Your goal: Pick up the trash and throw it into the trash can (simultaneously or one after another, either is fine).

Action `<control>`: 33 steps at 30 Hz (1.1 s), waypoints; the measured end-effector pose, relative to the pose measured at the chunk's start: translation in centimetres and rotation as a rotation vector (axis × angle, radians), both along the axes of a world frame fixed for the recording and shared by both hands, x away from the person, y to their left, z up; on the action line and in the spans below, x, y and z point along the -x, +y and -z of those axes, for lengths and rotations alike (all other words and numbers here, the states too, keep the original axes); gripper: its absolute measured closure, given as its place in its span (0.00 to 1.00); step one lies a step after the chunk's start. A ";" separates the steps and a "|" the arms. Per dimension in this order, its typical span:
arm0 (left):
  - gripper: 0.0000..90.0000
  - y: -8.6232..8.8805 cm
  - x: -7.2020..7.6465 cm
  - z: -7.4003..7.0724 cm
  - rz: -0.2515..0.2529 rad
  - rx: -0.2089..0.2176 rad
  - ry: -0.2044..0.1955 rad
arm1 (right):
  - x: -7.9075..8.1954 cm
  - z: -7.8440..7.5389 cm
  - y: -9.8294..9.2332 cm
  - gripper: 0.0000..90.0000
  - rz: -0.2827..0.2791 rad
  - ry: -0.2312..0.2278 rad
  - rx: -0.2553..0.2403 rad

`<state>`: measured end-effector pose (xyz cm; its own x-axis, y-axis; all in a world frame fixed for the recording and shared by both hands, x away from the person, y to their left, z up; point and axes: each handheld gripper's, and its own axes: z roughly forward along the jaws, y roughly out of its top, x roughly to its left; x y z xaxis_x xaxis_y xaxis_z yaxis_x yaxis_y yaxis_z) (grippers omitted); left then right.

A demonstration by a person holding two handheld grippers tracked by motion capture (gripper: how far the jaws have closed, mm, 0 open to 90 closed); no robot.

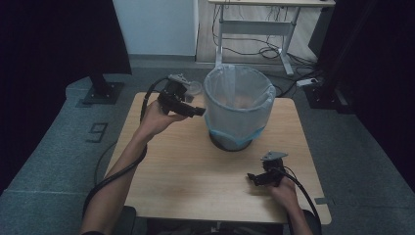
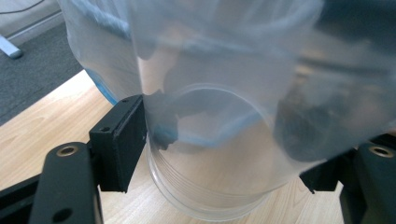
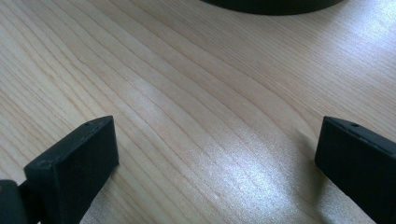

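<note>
Clear cup (image 2: 210, 177) held tilted, mouth bin-ward

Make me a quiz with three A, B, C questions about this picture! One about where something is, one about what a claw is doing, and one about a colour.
1. Where does the bin stand?
A. on the table
B. on the floor
C. on a chair

2. The right claw is:
A. shut on a spoon
B. open with nothing in it
C. shut on a ball

3. What colour are its jaws?
A. red
B. yellow
C. black

Answers:
1 A, the bin's base sits on the wooden top.
2 B, only bare wood shows between its spread jaws.
3 C, both jaws look black in the right gripper view.
</note>
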<state>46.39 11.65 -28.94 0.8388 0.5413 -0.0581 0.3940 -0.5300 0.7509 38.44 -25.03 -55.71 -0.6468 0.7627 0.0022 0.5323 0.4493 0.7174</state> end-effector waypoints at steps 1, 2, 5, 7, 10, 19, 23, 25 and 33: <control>0.29 -0.1 -0.1 -0.2 -0.002 -0.002 -0.003 | 0.0 0.0 0.0 0.00 0.000 0.000 0.000; 0.29 -0.2 -0.1 -0.4 -0.003 -0.004 -0.005 | 0.0 0.0 0.0 0.00 0.000 0.000 0.000; 0.29 -0.5 -0.4 -1.0 -0.008 -0.007 -0.015 | 0.0 0.0 0.0 0.00 0.000 -0.001 0.001; 0.29 -0.7 -0.5 -1.4 -0.010 -0.008 -0.020 | 0.0 0.0 0.0 0.00 0.000 -0.001 0.001; 0.29 -1.0 -0.7 -1.9 -0.012 -0.004 -0.022 | 0.0 0.0 0.0 0.00 0.000 -0.001 0.001; 0.29 -2.5 -1.6 -2.9 -0.014 -0.009 -0.026 | 0.0 0.0 0.0 0.00 -0.001 -0.001 0.001; 0.29 -3.3 -2.1 -3.2 -0.014 -0.009 -0.034 | 0.0 0.0 0.0 0.00 -0.001 -0.001 0.001; 0.29 -3.8 -2.2 -3.3 -0.016 -0.017 -0.039 | 0.0 0.0 0.0 0.00 -0.001 -0.001 0.001; 0.29 -5.6 -3.1 -3.7 -0.015 -0.013 -0.048 | 0.0 0.0 0.0 0.00 -0.002 -0.001 0.001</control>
